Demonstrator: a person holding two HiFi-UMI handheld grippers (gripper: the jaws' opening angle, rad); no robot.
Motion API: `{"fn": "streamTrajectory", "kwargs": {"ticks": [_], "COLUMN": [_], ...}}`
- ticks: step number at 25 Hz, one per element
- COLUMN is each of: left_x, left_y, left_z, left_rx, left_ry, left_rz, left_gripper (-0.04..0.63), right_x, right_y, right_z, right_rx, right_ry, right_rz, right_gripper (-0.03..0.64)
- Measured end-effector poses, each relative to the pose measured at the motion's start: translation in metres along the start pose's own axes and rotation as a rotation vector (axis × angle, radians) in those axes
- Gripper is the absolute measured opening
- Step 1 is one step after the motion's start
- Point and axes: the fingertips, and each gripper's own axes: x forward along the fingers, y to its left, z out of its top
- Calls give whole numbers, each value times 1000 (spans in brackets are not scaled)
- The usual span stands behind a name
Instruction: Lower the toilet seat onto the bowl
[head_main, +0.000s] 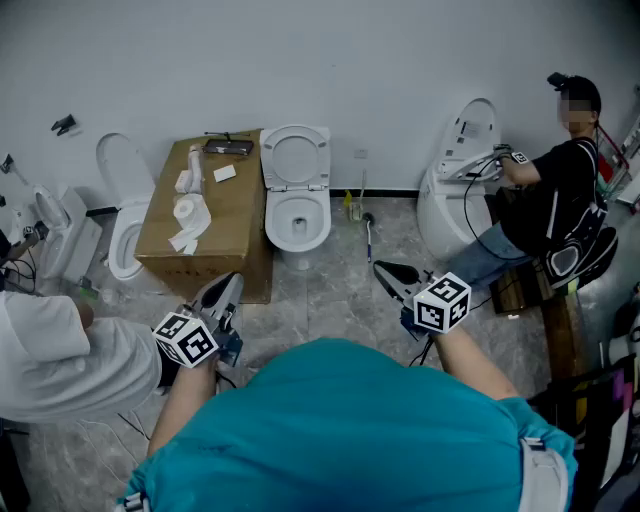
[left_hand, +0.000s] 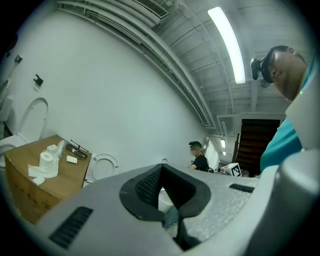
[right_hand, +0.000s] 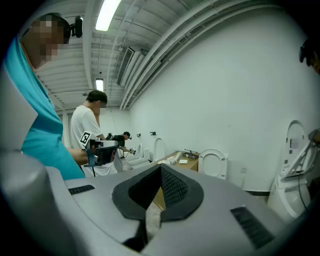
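White toilet seat (head_main: 295, 158) is up, leaning back against the wall above its open bowl (head_main: 297, 222); it is not lowered. That toilet stands at the far edge of the grey marbled floor (head_main: 340, 310), just beside the right side of a cardboard box (head_main: 240, 230). Your left gripper (head_main: 228, 287) and right gripper (head_main: 386, 271) hang low over the floor close to you, well apart from the seat, both aimed toward it. Both have their jaws pressed together with nothing between them. On the box top, a toilet paper roll (head_main: 185, 209) sits near the left edge and a dark tool (head_main: 228, 147) lies at the far edge. A second toilet (head_main: 125, 215) stands left of the box. A person in black (head_main: 560, 200) crouches at a third toilet at the far right. A person in white (head_main: 60, 355) is at your left.
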Motion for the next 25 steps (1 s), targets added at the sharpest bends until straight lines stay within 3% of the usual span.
{"fn": "streamTrajectory", "kwargs": {"ticks": [16, 25], "left_x": [16, 68], "left_y": [-10, -50], "left_z": [-17, -29], "left_rx": [-13, -2], "left_ry": [22, 36], "left_rz": [7, -6], "left_gripper": [3, 3], "right_x": [-5, -43], "right_y": [-11, -40], "right_z": [-4, 6], "right_rx": [10, -19], "right_ry": [14, -4], "right_rz": [30, 60], "right_gripper": [-2, 0]}}
